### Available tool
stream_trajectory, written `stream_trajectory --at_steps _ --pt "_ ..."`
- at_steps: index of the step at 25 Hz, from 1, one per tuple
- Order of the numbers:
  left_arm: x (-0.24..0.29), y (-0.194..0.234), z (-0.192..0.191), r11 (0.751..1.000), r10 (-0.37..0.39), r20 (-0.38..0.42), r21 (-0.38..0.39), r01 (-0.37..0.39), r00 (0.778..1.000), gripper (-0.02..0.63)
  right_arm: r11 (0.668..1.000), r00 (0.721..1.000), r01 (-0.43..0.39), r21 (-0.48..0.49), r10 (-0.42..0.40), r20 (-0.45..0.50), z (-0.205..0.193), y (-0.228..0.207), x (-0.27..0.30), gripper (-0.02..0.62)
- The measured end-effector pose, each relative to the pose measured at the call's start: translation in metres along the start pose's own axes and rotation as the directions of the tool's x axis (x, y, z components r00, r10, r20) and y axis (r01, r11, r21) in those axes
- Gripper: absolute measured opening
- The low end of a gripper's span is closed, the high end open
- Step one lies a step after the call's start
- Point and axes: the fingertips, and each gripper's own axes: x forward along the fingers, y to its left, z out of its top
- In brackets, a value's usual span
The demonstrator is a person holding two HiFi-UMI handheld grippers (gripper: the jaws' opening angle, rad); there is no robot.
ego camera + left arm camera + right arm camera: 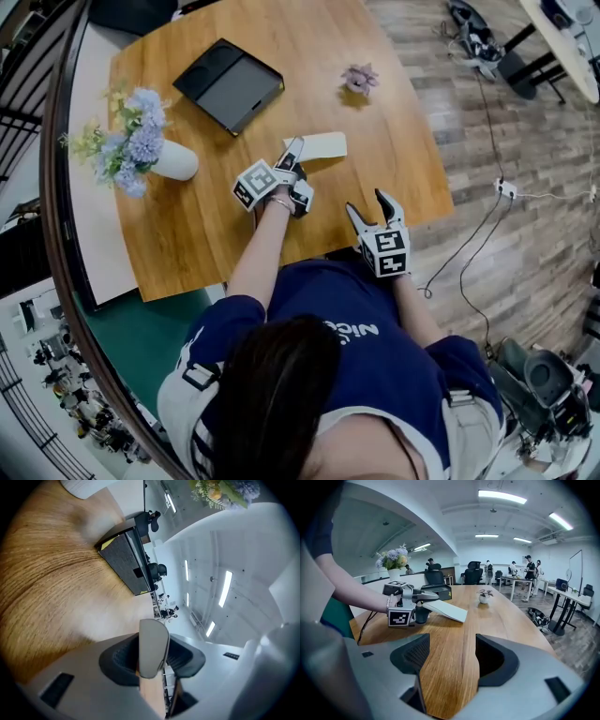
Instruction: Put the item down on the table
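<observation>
My left tongs (295,156) are clamped on a pale flat panel (316,145), with the pads pressing on its two broad faces. In the left gripper view I see the panel edge-on, with its rounded end standing up between the jaws. From the right gripper view it slopes away from the tongs, down toward the wooden bench (216,220). Its far edge is low over the wood, but I cannot tell whether it touches. The panel is over the middle of the bench, a little to the right of centre.

My right tongs (367,204) are spread wide with nothing between the jaws. Only bare wood shows through the gap in the right gripper view. They hover over the near edge of the bench, to the right of my left tongs and apart from them.

On the left of the bench a white vase (174,160) holds blue and yellow flowers. Farther away, beyond the panel, there is a black rectangular tray (228,84). A small potted plant (360,79) stands at the far right, well apart from everything else.

To the right of the bench the floor (525,141) is wood-patterned, and a thin cable (469,248) trails across it. In the right gripper view, office chairs and a few people stand far off in the room.
</observation>
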Motion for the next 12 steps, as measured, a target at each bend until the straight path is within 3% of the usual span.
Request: stream_trajectory --at_steps 3,6,9,12 --pt "0.0005 -0.0028 0.0012 0.999 0.011 0.005 0.043 -0.012 1.0 0.155 1.0 1.0 0.0 -0.002 0.0 -0.006 -0.001 -0.0028 0.0015 0.295" --pt "0.0012 0.0012 0.0008 0.987 0.086 -0.002 0.133 -0.085 0.996 0.156 1.0 1.0 -0.007 -0.006 0.007 -0.011 -0.0019 -0.0028 0.0027 0.295" --pt "0.004 0.003 -0.0021 0.956 0.159 -0.036 0.256 -0.145 0.987 0.182 1.0 1.0 -0.015 -0.013 0.015 -0.014 -0.0012 -0.0009 0.0051 0.295" --pt "0.0078 -0.0002 -0.0074 0.9 0.213 -0.068 0.403 -0.168 0.975 0.312 1.0 1.0 -0.02 -0.013 0.02 -0.014 -0.0013 0.0003 0.0069 0.296"
